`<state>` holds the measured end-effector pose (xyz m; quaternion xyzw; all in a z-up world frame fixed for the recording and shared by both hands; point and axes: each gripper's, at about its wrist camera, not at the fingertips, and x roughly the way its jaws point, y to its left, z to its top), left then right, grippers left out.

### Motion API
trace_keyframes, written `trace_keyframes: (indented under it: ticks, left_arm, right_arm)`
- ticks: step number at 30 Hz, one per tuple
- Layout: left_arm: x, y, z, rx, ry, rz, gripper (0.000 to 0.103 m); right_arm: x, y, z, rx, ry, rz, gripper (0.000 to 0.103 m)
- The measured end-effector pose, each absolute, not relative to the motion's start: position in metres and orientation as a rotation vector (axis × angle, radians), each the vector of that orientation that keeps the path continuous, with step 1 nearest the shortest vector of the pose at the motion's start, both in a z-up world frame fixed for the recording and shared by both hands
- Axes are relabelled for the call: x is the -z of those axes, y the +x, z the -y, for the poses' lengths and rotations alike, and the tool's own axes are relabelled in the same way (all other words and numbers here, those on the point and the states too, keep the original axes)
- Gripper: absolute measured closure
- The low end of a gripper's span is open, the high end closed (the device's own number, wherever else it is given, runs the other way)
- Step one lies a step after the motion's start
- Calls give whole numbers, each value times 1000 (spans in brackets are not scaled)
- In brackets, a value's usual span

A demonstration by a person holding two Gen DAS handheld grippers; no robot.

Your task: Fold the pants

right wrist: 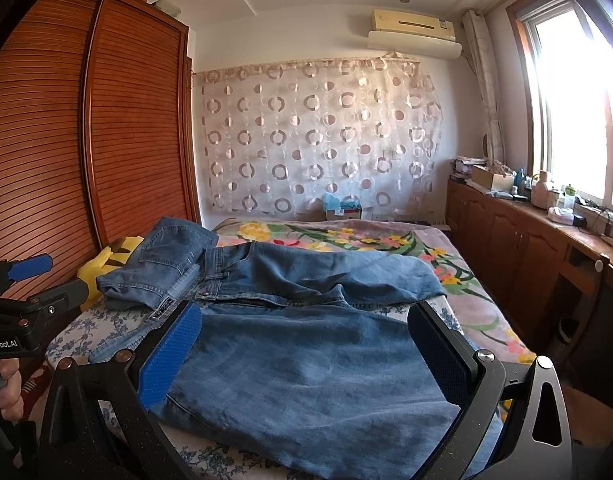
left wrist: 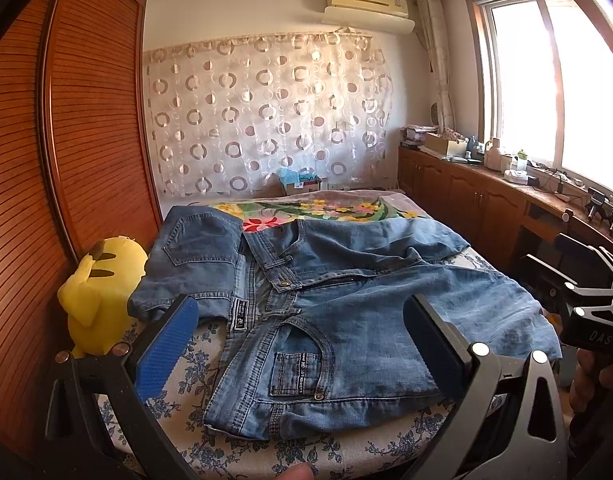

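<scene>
Blue jeans (left wrist: 326, 304) lie spread and rumpled on the bed, waistband to the left, legs running right. My left gripper (left wrist: 302, 340) is open and empty, held just above the front pocket near the waist. My right gripper (right wrist: 306, 356) is open and empty, over the near leg of the jeans (right wrist: 306, 360). The right gripper also shows at the right edge of the left wrist view (left wrist: 586, 304). The left gripper shows at the left edge of the right wrist view (right wrist: 22, 292).
A yellow plush toy (left wrist: 102, 288) sits at the bed's left edge by the wooden wardrobe (left wrist: 66, 140). The bed (left wrist: 234, 448) has floral covers. A cabinet with clutter (left wrist: 486, 184) runs under the window on the right. A cardboard box (left wrist: 302, 184) sits behind the bed.
</scene>
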<state>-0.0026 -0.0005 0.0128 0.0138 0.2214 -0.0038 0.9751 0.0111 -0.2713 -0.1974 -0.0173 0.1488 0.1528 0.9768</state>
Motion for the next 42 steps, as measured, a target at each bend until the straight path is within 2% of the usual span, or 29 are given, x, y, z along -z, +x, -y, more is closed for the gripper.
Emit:
trace_keyframes:
  ticks: [42]
  left_arm:
    - [-16,-7,1,7,31,-432,1]
  right_arm:
    - [199,11,272,-315,-33,-293,0]
